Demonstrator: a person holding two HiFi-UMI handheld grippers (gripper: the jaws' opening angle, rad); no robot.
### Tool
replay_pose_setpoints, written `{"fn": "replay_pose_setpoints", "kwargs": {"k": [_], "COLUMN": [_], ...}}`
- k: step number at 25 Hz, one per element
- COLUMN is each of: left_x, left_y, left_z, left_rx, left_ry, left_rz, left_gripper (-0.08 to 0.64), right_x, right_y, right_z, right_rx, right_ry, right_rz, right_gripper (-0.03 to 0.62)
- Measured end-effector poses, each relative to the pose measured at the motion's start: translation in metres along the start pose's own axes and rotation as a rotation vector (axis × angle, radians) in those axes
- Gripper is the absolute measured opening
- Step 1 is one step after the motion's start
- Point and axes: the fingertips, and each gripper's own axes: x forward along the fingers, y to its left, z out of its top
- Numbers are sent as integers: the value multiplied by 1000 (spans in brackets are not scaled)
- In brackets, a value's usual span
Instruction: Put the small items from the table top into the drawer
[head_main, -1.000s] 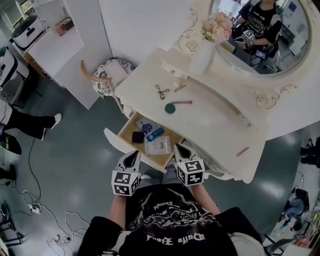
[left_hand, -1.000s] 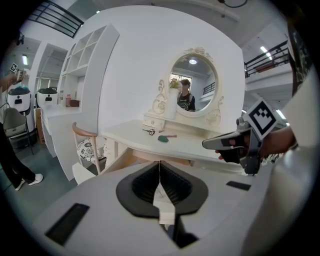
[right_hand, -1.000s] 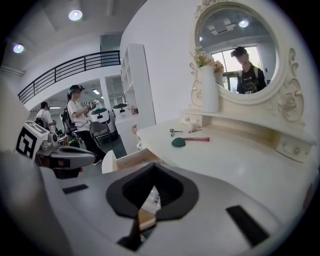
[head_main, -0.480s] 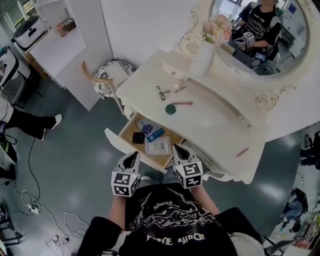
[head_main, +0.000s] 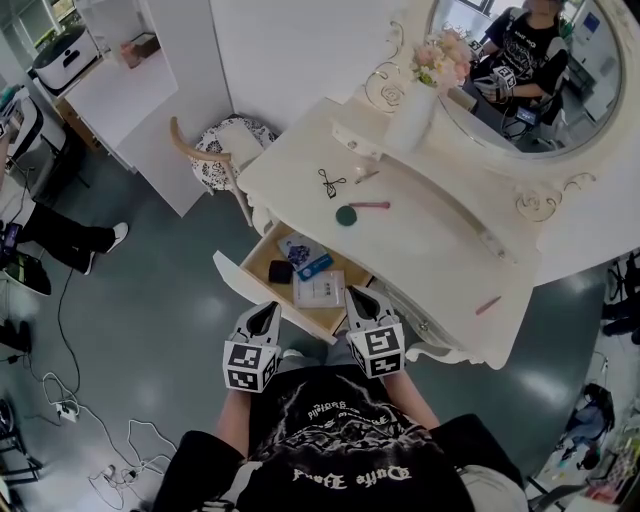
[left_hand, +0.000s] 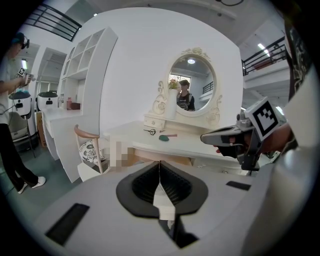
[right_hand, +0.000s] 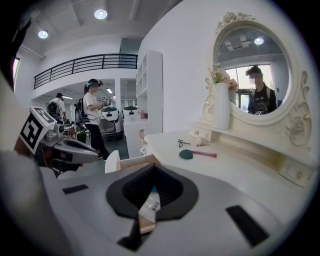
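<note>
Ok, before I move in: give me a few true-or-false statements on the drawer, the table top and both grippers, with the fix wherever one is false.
1. The drawer stands open. True.
2. Every small item is off the table. False: on the table top lie a green-headed brush, a black scissor-like tool and a pink stick.
3. One gripper carries a tube. False: the left gripper is shut on nothing, and the blue tube lies in the drawer.
4. The right gripper is shut and empty. True.
5. A vase of flowers stands by the mirror. True.
</note>
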Motion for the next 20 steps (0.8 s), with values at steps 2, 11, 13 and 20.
{"fn": "replay_pose_setpoints", "kwargs": {"k": [2, 11, 13, 20], "left_x": [0, -4, -4, -7], "left_y": [0, -3, -3, -1], "left_z": [0, 1, 0, -2], "left_rx": [3, 6, 8, 6], "left_ry": [-4, -14, -13, -9], "left_rz": [-2, -3, -3, -2], "left_gripper": [17, 17, 17, 17], "right_x": [0, -5, -5, -7], "right_y": [0, 2, 1, 0], "right_z": [0, 1, 1, -1], "right_rx": [-5, -22, -26, -36], "right_ry": [-4, -12, -14, -15], "right_rz": [-1, -7, -11, -25], "right_gripper": [9, 9, 9, 9]}}
